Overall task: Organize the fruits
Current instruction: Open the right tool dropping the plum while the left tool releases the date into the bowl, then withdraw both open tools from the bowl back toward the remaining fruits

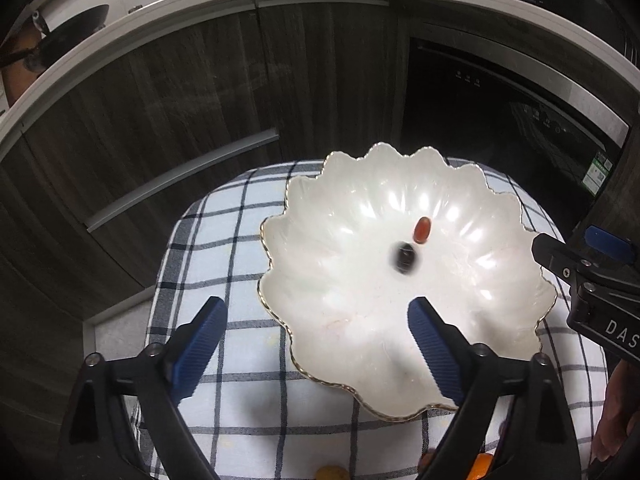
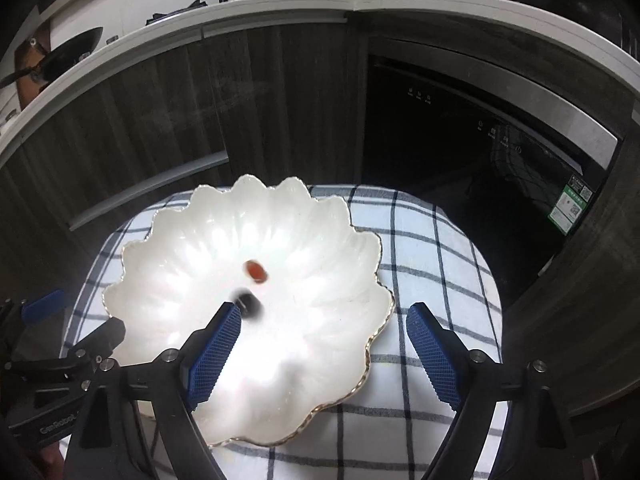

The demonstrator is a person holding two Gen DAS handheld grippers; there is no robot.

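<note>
A white scalloped bowl with a gold rim sits on a checked cloth. In it lie a small red fruit and a dark round fruit, which looks blurred. My left gripper is open and empty above the bowl's near left rim. My right gripper is open and empty above the bowl's near right side; its body shows at the right of the left wrist view. Orange-yellow fruits lie on the cloth at the bottom edge.
The checked cloth covers a small round table. Dark wooden cabinets and a black built-in appliance stand behind it. A counter with bottles and a pan runs above.
</note>
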